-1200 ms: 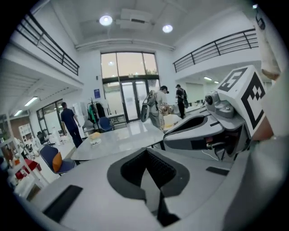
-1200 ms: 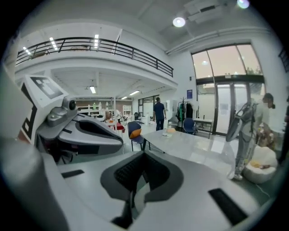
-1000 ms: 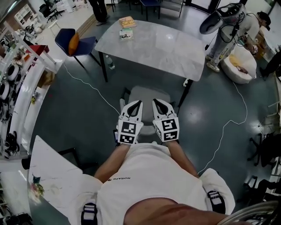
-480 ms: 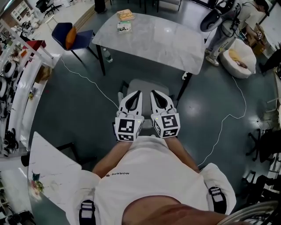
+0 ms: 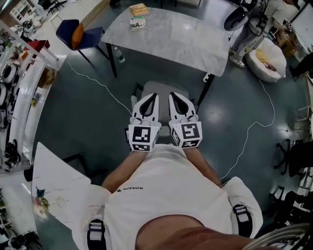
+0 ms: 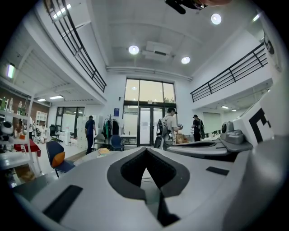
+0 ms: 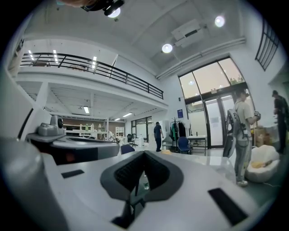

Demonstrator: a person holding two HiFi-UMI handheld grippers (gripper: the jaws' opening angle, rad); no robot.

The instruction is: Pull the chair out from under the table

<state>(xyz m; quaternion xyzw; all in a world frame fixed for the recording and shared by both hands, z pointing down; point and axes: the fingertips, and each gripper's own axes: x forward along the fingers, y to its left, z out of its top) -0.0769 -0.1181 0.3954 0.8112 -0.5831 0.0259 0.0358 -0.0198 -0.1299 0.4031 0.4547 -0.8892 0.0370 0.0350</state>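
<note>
The grey chair (image 5: pixel 162 89) stands on the floor just in front of the marble table (image 5: pixel 171 41), its seat mostly hidden under my two grippers. In the head view my left gripper (image 5: pixel 152 96) and right gripper (image 5: pixel 173 96) hover side by side above the seat, pointing toward the table. Both are shut with nothing between the fingers. The left gripper view shows its jaws (image 6: pixel 146 151) closed to a point against the far room. My right gripper (image 7: pixel 144 155) looks the same in the right gripper view.
Books (image 5: pixel 139 10) lie at the table's far end. A blue chair with an orange cushion (image 5: pixel 78 35) stands at the far left. A white cable (image 5: pixel 100 84) runs across the floor. A white table (image 5: pixel 58 185) is near left, shelves (image 5: pixel 19 93) further left, and a person (image 5: pixel 257 22) with a beanbag (image 5: pixel 266 61) at the far right.
Both grippers have risen a little together and stay shut. The chair has not visibly moved.
</note>
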